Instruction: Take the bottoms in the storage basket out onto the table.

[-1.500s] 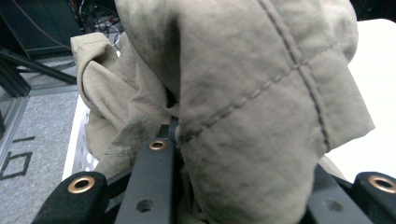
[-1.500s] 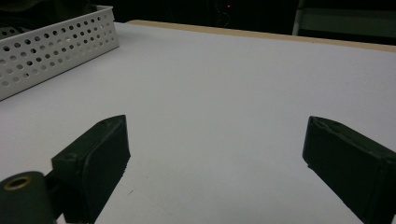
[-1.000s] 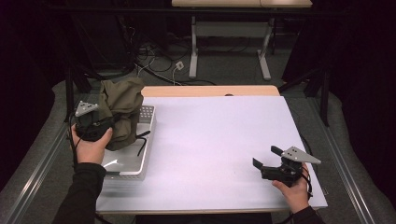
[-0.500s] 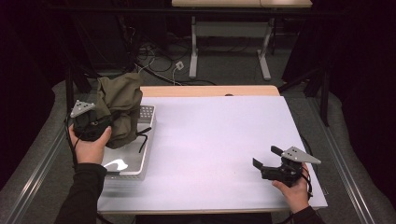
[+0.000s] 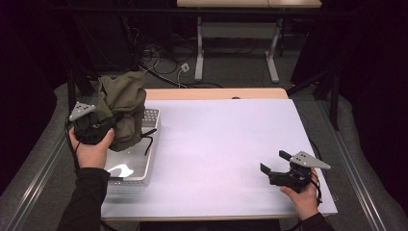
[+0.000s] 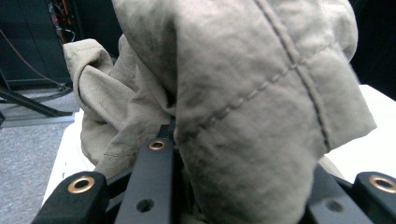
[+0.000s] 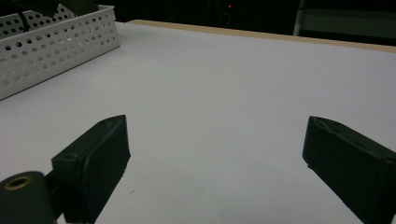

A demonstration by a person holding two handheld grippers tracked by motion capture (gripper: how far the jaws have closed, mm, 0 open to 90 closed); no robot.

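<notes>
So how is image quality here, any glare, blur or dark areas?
High view: surroundings very dark, a bright glare patch in the white tray. Left gripper view: the olive cloth sits close but its stitching reads clearly. Right gripper view: the table is evenly lit, the background near black.

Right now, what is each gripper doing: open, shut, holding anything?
Left gripper: jaws shut on the olive cloth, lifted over the white basket.
Right gripper: jaws open, holding nothing, low over the table.

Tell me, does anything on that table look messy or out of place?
Only the olive cloth: it is bunched in a crumpled heap, held up by the left gripper above the white perforated basket instead of lying flat. The right gripper rests open on the bare white table. Nothing looks spilled or broken.
</notes>
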